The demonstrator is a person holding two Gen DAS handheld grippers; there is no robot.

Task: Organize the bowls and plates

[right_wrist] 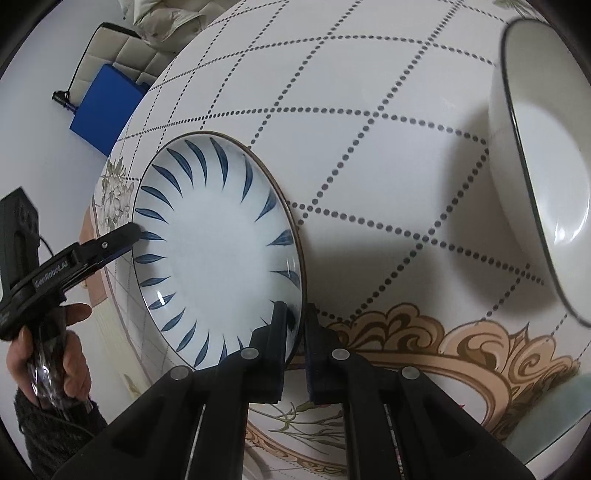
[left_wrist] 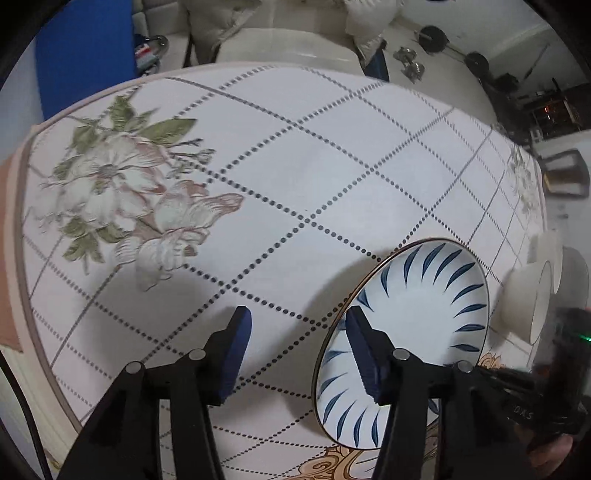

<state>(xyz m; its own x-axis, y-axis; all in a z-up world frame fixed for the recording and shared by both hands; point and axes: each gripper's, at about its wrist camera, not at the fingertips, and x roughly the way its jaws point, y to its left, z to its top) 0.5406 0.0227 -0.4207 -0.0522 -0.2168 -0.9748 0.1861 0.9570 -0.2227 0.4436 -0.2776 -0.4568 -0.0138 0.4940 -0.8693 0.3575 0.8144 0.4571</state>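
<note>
A white plate with blue leaf strokes point(left_wrist: 413, 306) point(right_wrist: 218, 251) lies on the tablecloth. My right gripper point(right_wrist: 295, 308) is shut on the plate's near rim, one pad above it and one below. My left gripper point(left_wrist: 298, 312) is open and straddles the plate's opposite rim, with one finger point(left_wrist: 364, 354) over the plate and the other point(left_wrist: 236, 354) over the cloth; neither pad presses on it. From the right wrist view, a left finger point(right_wrist: 122, 238) reaches the plate's left edge. White bowls point(left_wrist: 532, 299) sit to the right, the nearest a large dark-rimmed bowl point(right_wrist: 546, 184).
The round table point(left_wrist: 22, 258) carries a cloth with dotted diamond lines and printed flowers. A chair with a cream jacket point(left_wrist: 280, 33) stands at the far side, beside a blue panel point(left_wrist: 85, 51). Weights point(left_wrist: 432, 37) lie on the floor. A pale green dish edge point(right_wrist: 546, 424) shows nearby.
</note>
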